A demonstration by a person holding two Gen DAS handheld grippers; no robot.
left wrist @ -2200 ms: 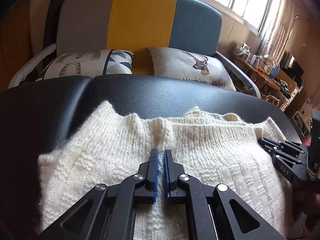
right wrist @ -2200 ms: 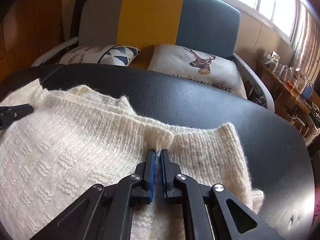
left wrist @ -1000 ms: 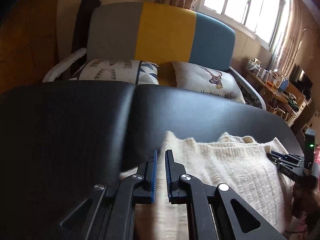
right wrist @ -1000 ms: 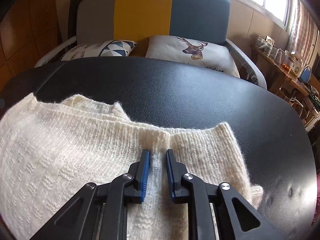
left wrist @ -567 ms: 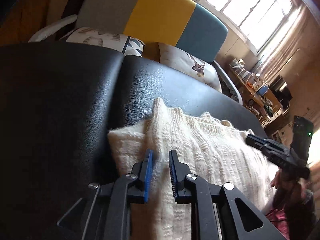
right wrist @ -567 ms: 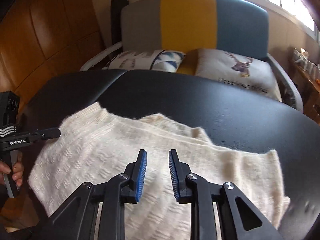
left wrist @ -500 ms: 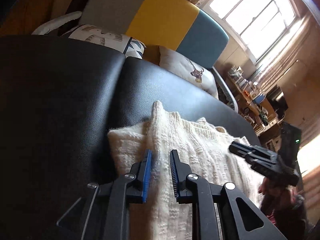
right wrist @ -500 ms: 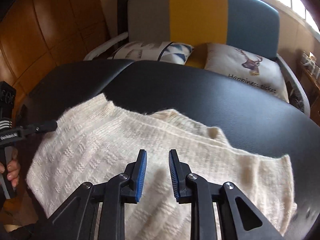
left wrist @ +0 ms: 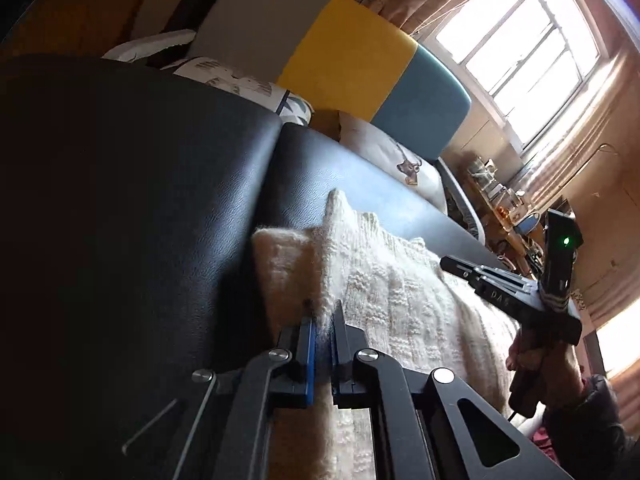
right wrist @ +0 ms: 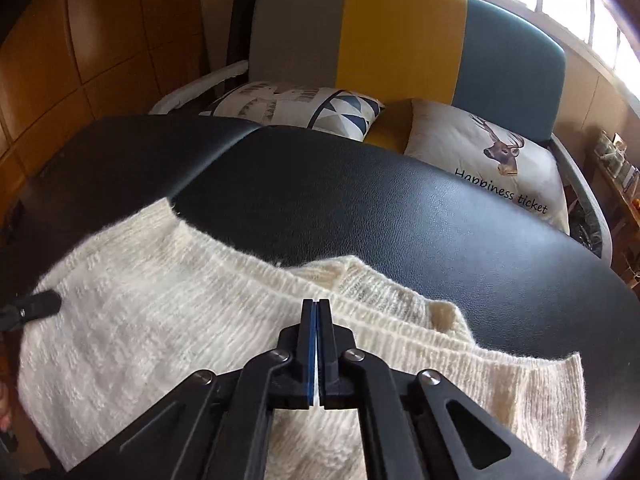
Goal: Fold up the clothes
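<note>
Sweater pinched by left gripper and right gripper.

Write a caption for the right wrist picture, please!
Right gripper pinches the cream knitted sweater on the black padded table, sofa behind.

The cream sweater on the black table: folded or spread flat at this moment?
Partly folded. The sweater lies doubled, a lower layer peeking beyond its top edge, on the table; both grippers pinch it.
</note>
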